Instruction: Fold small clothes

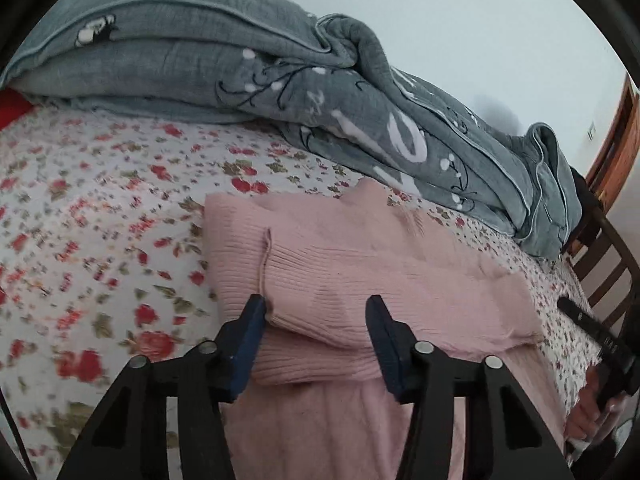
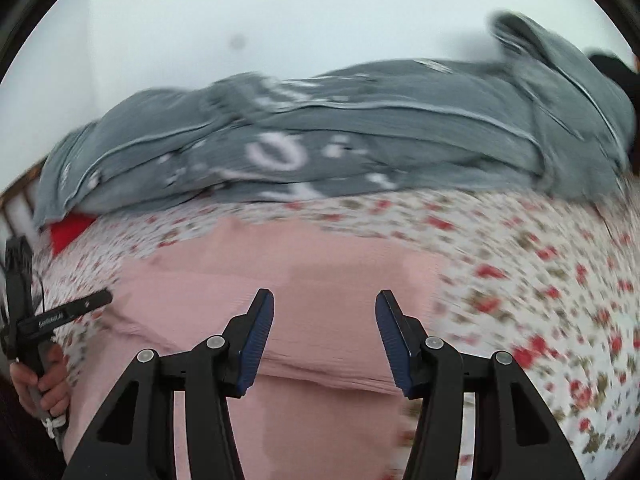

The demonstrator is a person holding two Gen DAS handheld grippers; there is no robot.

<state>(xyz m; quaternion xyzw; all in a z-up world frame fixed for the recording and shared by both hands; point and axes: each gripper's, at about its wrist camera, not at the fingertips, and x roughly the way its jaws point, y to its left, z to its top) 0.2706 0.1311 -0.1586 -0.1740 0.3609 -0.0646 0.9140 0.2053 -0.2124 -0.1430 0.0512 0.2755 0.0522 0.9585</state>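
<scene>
A pink ribbed knit garment (image 1: 360,272) lies partly folded on the floral bed sheet (image 1: 100,220). A folded-over layer with a seam lies across its middle. My left gripper (image 1: 316,304) is open and empty, with its blue pads on either side of the folded edge, just above the cloth. In the right wrist view the same pink garment (image 2: 320,272) lies spread below my right gripper (image 2: 324,300), which is open and empty over its middle. The right gripper also shows at the right edge of the left wrist view (image 1: 592,328). The left gripper shows at the left edge of the right wrist view (image 2: 60,312).
A rumpled grey quilt (image 1: 280,80) with white and black prints lies along the far side of the bed, against a pale wall. A red item (image 1: 12,108) peeks out under it at the left. A dark wooden bed rail (image 1: 608,256) stands at the right.
</scene>
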